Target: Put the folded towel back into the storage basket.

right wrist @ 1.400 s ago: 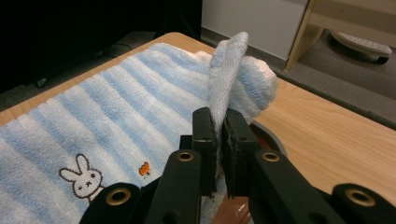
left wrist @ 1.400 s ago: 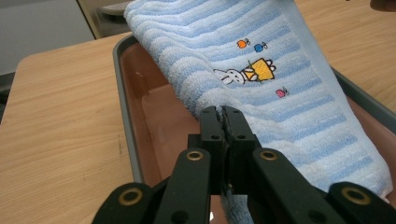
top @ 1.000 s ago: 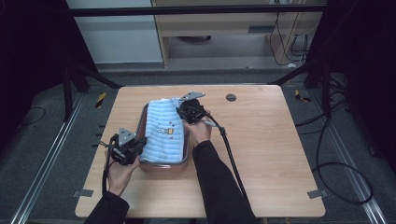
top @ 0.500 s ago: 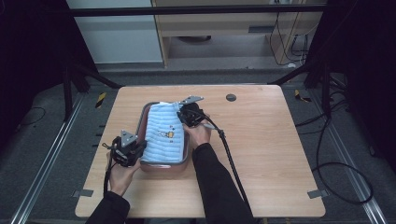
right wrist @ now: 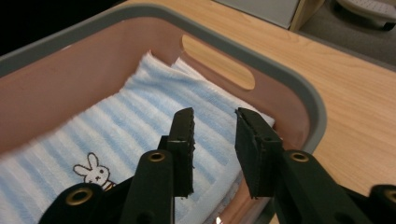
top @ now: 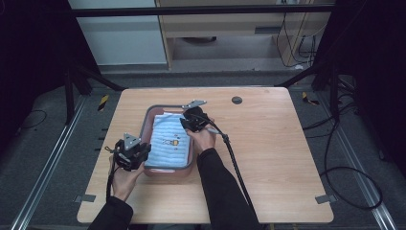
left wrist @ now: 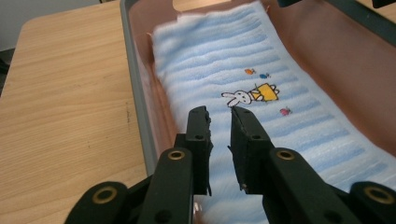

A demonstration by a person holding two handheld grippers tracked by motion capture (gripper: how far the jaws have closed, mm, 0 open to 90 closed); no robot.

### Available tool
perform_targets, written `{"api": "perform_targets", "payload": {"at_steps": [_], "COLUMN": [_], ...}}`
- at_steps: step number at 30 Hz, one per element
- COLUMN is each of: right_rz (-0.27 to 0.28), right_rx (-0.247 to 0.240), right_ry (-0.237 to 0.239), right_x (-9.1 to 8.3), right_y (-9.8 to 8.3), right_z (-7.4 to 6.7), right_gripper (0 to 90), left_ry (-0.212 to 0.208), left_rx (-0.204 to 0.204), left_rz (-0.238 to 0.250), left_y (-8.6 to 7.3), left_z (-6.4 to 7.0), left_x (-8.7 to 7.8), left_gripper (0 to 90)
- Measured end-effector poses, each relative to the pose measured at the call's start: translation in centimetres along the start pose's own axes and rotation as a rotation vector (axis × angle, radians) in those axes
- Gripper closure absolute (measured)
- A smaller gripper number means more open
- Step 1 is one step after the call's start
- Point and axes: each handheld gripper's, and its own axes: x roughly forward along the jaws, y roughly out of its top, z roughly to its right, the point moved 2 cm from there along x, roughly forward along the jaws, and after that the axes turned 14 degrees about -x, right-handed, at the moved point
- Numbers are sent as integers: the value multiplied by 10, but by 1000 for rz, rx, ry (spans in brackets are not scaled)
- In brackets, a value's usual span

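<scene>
Towel (top: 169, 142), pale blue striped and folded, is lying flat inside a pink basin (top: 147, 125) with a grey rim, sitting left of centre on the wooden table (top: 268, 158) in the high view. The left gripper (top: 139, 154) is hovering at the basin's near-left corner, at the towel's near-left edge. The right gripper (top: 190, 122) is sitting over the basin's far-right part, at the towel's far-right corner. A cable is trailing from it back across the table.

Left gripper view: the left gripper (left wrist: 220, 115) is pointing along the towel (left wrist: 261, 70), jaws parted by a narrow gap and just having been opening, nothing pinched between them. The towel is lying right under and beyond the tips, its bunny print (left wrist: 250, 94) just past them. The basin rim (left wrist: 135, 88) is running along the left.

Right gripper view: the right gripper (right wrist: 214, 117) is hanging over the towel's corner (right wrist: 187, 100), jaws released and just having been opening, gap empty. The towel is lying below the tips, close to the basin wall (right wrist: 289, 112) with its handle slot (right wrist: 217, 60).
</scene>
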Motion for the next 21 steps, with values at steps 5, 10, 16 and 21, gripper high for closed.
{"api": "perform_targets", "payload": {"at_steps": [5,10,16,21], "right_rz": [48,120,183,216], "right_rx": [-2,10,28,45], "right_ry": [-19,-34,-68,-101], "right_x": [-13,-35,-69,-98], "right_y": [7,15,18,8], "right_z": [2,7,15,28], "right_gripper": [629,547,447,356], "left_ry": [-14,-42,-67,-84], "left_rx": [-12,-10,-12,-22], "left_rz": [32,67,103,126], "left_y": [3,7,11,12], "left_z": [-2,0,2,-3], "left_x": [-6,-14,-27,-36], "left_gripper": [699,621,516,429]}}
